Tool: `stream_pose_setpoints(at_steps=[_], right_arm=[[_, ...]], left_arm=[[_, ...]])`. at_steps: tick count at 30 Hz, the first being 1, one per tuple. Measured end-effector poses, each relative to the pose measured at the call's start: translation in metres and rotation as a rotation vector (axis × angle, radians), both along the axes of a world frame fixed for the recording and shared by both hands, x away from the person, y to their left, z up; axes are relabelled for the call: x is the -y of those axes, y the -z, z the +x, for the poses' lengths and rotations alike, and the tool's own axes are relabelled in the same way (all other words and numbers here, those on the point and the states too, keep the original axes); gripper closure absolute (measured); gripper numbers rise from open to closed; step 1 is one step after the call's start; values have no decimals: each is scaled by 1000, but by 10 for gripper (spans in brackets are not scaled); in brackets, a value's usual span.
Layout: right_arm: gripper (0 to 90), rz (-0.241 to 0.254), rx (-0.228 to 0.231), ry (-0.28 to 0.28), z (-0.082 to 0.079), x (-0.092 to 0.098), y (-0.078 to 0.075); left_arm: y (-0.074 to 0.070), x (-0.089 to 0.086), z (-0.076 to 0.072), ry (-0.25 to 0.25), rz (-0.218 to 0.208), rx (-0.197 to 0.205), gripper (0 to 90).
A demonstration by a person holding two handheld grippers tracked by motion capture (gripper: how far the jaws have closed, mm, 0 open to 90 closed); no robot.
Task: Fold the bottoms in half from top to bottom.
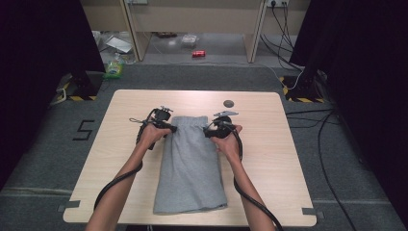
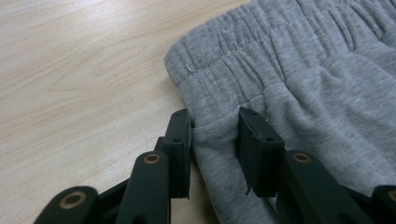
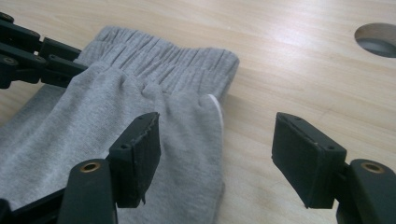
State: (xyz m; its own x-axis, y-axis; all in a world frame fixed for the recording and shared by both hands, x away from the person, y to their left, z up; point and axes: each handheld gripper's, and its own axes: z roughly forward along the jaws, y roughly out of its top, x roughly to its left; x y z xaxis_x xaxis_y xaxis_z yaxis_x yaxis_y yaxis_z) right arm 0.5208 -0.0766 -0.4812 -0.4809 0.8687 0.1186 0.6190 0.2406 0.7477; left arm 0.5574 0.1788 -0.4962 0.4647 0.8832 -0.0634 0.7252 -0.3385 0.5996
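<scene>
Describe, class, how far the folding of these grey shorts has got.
Done: the grey shorts lie folded lengthwise on the table. In hand: the left tool pinches fabric below the waistband; the right tool stands open at the opposite edge. Left: probably gripping there and folding crosswise.

You are looking at just one readable sign: a black figure "5" (image 1: 84,129) marked on the grey floor (image 1: 43,144), left of the counter (image 1: 125,103) in the high view. The red can (image 1: 198,53) lying on the floor beyond the counter is showing lettering too small to read. Nothing else is carrying legible text.
</scene>
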Motion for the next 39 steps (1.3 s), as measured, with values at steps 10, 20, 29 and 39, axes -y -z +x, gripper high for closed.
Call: stream_pose_setpoints(at_steps=[10, 20, 29, 39], right_arm=[[333, -20, -43, 6, 16, -15, 13], [377, -34, -75, -3, 27, -26, 25], [539, -14, -79, -45, 32, -26, 26], [754, 90, -112, -33, 33, -21, 28]], left_arm=[[0, 0, -1, -6, 0, 3, 654], [0, 1, -2, -6, 3, 9, 659], [1, 0, -3, -1, -2, 19, 670], [1, -5, 2, -12, -86, -3, 723]])
